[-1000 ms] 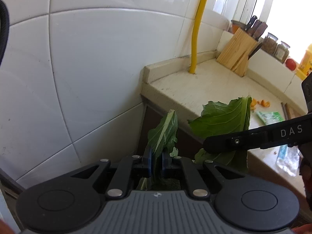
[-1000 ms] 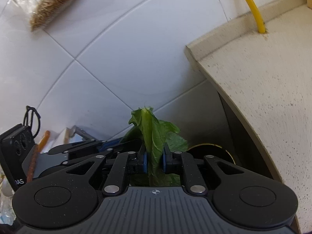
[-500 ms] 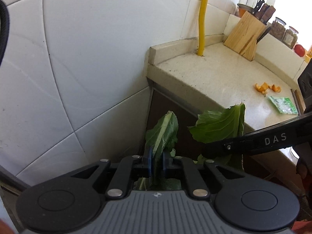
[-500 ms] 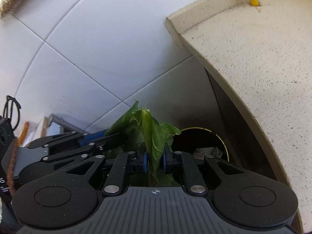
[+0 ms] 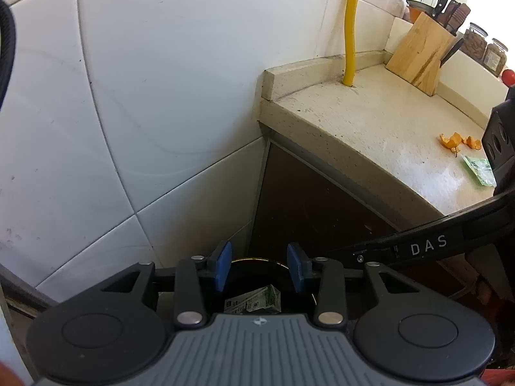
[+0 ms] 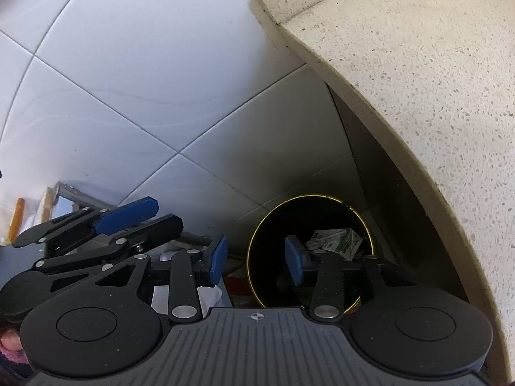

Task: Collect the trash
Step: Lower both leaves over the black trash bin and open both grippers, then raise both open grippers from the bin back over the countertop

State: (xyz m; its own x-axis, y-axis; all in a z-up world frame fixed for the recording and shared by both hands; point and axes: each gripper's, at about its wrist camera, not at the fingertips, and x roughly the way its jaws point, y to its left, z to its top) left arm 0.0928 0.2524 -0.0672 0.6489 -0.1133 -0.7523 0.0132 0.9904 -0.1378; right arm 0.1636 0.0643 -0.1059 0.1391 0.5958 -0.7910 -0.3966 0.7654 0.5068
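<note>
Left gripper spread apart, nothing between pads. Right gripper likewise spread, empty. Both hang over dark trash bin on floor, tucked in corner between tiled wall and counter end. Crumpled carton inside bin.

Judgement: drop step finished here; lift both straight up, clear of counter edge overhang.

Remaining trash near counter's right edge: orange peel, green wrapper. Knife block at back edge, yellow pipe at back corner, well apart from the trash.

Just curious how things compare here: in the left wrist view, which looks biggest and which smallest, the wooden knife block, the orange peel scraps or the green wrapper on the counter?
1. Knife block, clearly largest.
2. Orange peel scraps and green wrapper look similar; the right hand-held gripper hides part of the wrapper, so no ranking.
</note>
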